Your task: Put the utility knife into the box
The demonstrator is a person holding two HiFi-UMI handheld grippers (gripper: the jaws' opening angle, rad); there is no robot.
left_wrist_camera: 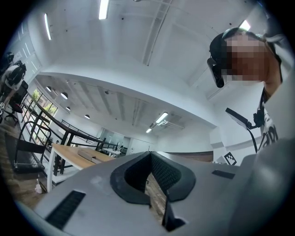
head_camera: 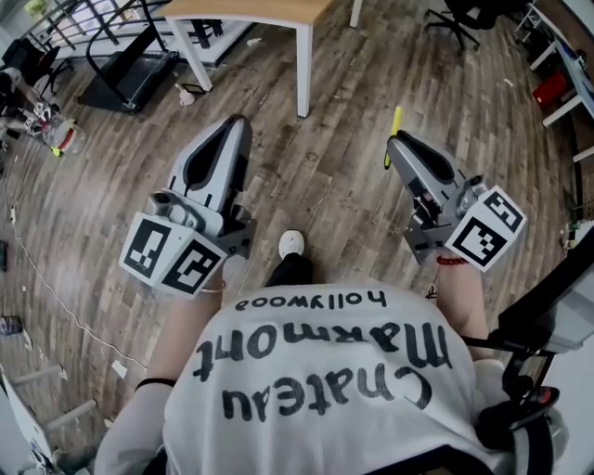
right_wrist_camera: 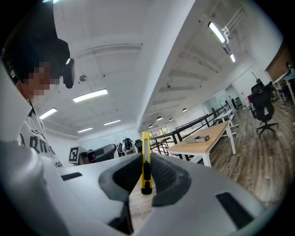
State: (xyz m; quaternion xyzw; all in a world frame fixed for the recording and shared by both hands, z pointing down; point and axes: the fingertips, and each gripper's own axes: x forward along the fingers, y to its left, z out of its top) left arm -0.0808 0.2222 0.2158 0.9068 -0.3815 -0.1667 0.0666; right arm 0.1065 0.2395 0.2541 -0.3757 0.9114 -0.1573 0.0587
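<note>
Both grippers are held out in front of the person, above a grey-brown wood-plank floor (head_camera: 353, 199).

Right gripper (head_camera: 399, 141): the jaws are closed on a slim yellow utility knife with a black slider (right_wrist_camera: 145, 145), which is gripped flat between the two ribbed black pads. The knife's long axis runs along the jaws. Its black slider end sits inside the pads, and its yellow end projects past the jaw tips, pointing away from the person. In the head view this yellow end shows just beyond the tips, aimed across the floor towards the table.

Left gripper (left_wrist_camera: 150, 156): the jaws are together at their tips and hold nothing. Only floor shows through the narrow gap behind the tips.

Surroundings: a light wooden table with white legs (head_camera: 278, 13) stands well ahead of both pairs of jaws, and bare floor lies between it and them. In the right gripper view a low, flat, tan box (right_wrist_camera: 201, 138) lies on the tabletop, to the right of the jaw tips and well apart from the knife; whether it is open cannot be told. A black office chair (right_wrist_camera: 262, 103) stands further right of the right jaws. A black treadmill (head_camera: 130, 70) lies ahead and to the left of the left jaws. The person's white shoe (head_camera: 290, 243) shows below, between the two grippers.
</note>
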